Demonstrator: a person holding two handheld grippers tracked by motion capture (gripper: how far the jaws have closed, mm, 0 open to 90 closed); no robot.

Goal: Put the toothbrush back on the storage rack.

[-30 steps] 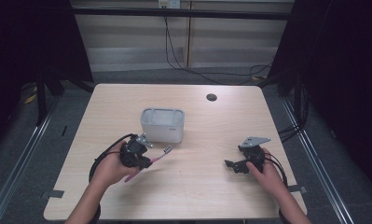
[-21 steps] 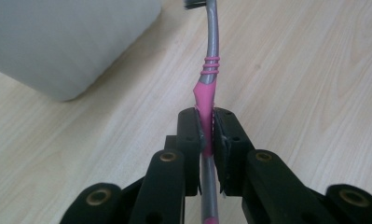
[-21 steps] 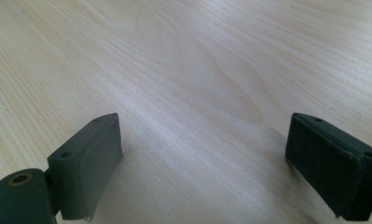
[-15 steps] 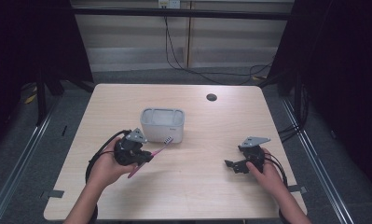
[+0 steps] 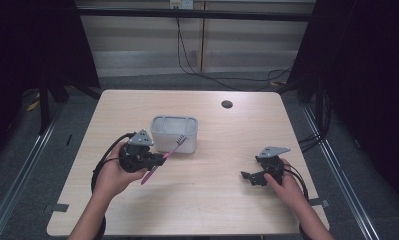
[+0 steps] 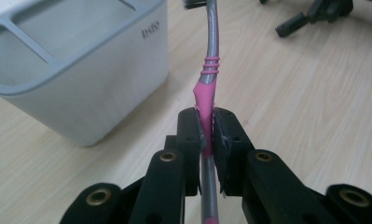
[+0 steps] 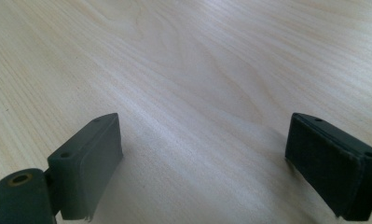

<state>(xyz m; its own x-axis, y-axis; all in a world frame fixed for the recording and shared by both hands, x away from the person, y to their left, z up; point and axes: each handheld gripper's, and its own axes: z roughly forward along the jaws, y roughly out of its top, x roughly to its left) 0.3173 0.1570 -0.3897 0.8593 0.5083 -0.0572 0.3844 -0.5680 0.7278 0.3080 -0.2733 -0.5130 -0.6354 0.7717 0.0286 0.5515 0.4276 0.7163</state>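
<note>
A lab recording bay: bare table (image 5: 212, 200), dark curtains (image 5: 367, 75), trailing cables (image 5: 187, 50).

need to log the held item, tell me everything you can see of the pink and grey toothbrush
The pink and grey toothbrush is slim and looks plastic: a grey curved neck, pink ribbed rings and a pink grip section over a grey handle. The left tool is shut on that pink section, with both pads pressing on it. In the high view the toothbrush is tilted, lifted off the light wooden table, its bristled head up by the front rim of the grey rectangular plastic holder; whether they touch is unclear.
</note>
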